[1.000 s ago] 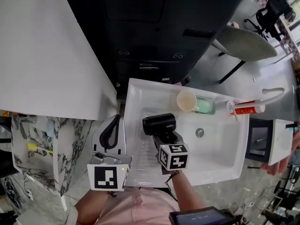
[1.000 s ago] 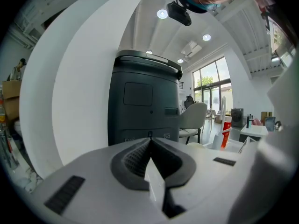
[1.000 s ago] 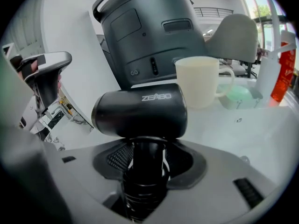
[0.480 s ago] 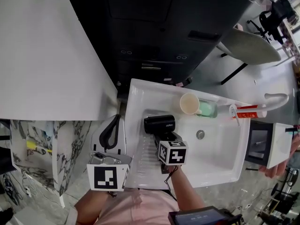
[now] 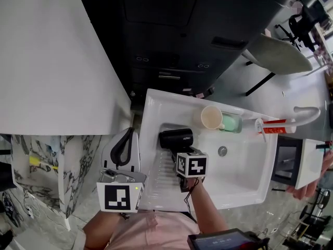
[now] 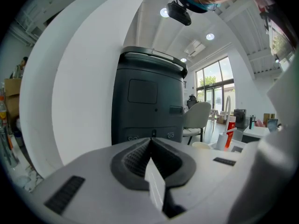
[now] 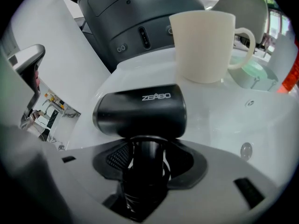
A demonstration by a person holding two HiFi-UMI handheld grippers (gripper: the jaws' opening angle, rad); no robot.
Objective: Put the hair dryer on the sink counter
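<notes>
Where the things are counted from largest to smallest, one dark grey machine (image 5: 171,40) is seen at the top. Below it are one white sink tabletop (image 5: 244,184), one pale chair (image 5: 278,53), one curved faucet (image 5: 307,110), one black hair dryer (image 5: 176,138), one cream mug (image 5: 211,117), one red-and-white tube (image 5: 273,124) and one green soap dish (image 5: 230,123). Two tools are counted, each carrying one marker cube.

The tabletop is moulded in one white piece, with a ribbed drainboard (image 5: 158,178) at its left and a basin with one drain (image 5: 222,151) at its right. The mug, the soap dish and the tube are lined along its far edge. A glossy grey floor (image 5: 244,87) is seen around it, a white wall (image 5: 52,61) at the left, and a marble-patterned surface (image 5: 78,160) below that wall.

The right tool (image 7: 145,157) is reached forward on a bare forearm (image 5: 205,212) over the drainboard, and its jaws are clamped on the hair dryer's handle. The hair dryer's barrel is held crosswise at the basin's near-left corner, just in front of the mug. Whether it touches the tabletop cannot be told. The left tool (image 6: 150,146) is held beside the sink's left edge, pointed at the machine, with its jaws pressed together and nothing between them.
</notes>
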